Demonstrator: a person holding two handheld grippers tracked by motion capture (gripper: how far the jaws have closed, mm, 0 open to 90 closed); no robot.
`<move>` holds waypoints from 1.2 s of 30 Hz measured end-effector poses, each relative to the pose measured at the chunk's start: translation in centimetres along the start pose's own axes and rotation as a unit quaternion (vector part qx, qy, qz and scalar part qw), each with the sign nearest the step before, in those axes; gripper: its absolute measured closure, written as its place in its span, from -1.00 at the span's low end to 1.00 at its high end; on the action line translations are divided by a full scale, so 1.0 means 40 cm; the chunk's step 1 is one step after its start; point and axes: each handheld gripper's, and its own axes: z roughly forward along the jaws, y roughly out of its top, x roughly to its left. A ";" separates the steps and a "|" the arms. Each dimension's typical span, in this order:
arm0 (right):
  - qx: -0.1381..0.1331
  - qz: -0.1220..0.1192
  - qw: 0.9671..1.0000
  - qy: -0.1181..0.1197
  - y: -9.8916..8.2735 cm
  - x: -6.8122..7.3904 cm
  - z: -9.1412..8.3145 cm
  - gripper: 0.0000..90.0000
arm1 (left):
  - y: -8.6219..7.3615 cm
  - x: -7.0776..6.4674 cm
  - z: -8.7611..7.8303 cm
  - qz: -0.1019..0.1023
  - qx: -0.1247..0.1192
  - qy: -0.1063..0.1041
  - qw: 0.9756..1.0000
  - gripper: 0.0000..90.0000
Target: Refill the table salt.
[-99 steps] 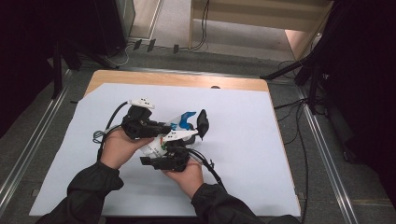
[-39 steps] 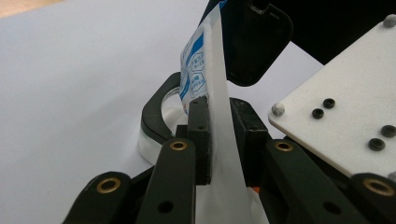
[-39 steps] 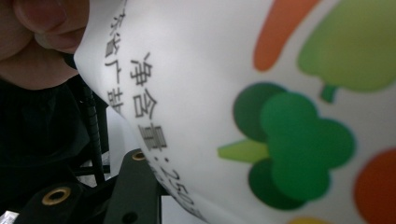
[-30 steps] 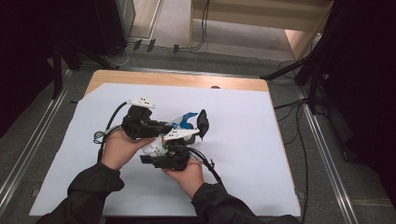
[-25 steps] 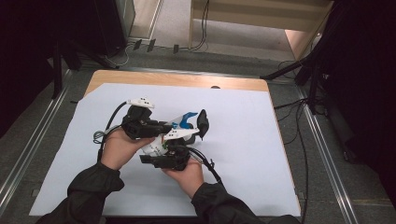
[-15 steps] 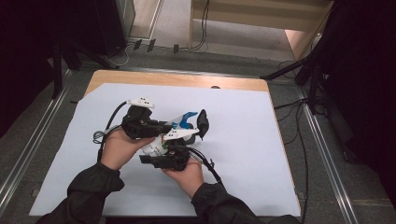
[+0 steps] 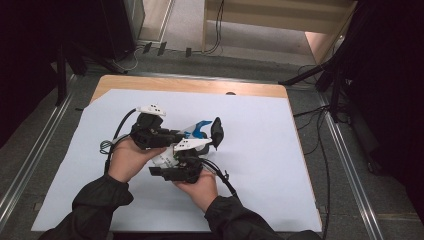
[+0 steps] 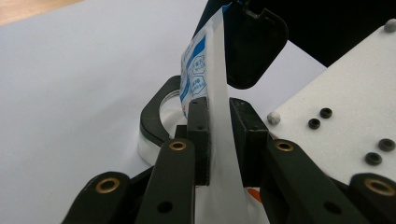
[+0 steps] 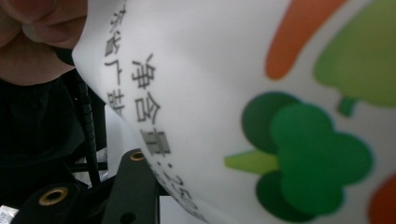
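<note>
Near the desk's (image 7: 250, 90) middle in the high view, both grippers hold a white pouch (image 7: 192, 131); in the left gripper view, the left gripper (image 8: 219, 135) clamps its edge; in the right gripper view, the right gripper (image 9: 154, 186) seemingly pinches printed film; apparently unopened.

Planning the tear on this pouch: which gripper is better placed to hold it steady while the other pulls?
Probably the left. The left gripper has both pads clamped squarely on the white pouch edge. The right gripper sits so close to the pouch that its grip cannot be seen.
</note>
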 end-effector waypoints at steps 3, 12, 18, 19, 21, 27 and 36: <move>-0.001 0.002 1.000 0.002 0.001 -0.001 -0.001 0.35 | 0.001 0.000 -0.001 0.002 0.000 0.000 1.000 0.78; -0.006 0.008 1.000 0.011 0.003 -0.001 -0.005 0.37 | 0.001 0.001 -0.002 0.002 -0.002 -0.004 1.000 0.78; -0.006 0.008 1.000 0.008 0.004 -0.002 -0.006 0.37 | 0.000 0.000 -0.001 0.002 -0.003 -0.003 1.000 0.78; -0.006 0.007 1.000 0.008 0.004 -0.002 -0.006 0.37 | 0.000 0.000 -0.001 0.003 -0.004 -0.002 1.000 0.78; -0.008 0.007 1.000 0.008 0.005 -0.002 -0.007 0.38 | 0.001 0.001 -0.002 0.003 -0.004 -0.004 1.000 0.78; -0.008 0.010 1.000 0.009 0.005 -0.002 -0.007 0.39 | 0.000 0.001 -0.002 0.002 -0.004 -0.004 1.000 0.78; -0.006 0.009 1.000 0.007 0.006 -0.002 -0.008 0.39 | 0.000 0.000 -0.001 0.002 -0.004 -0.003 1.000 0.78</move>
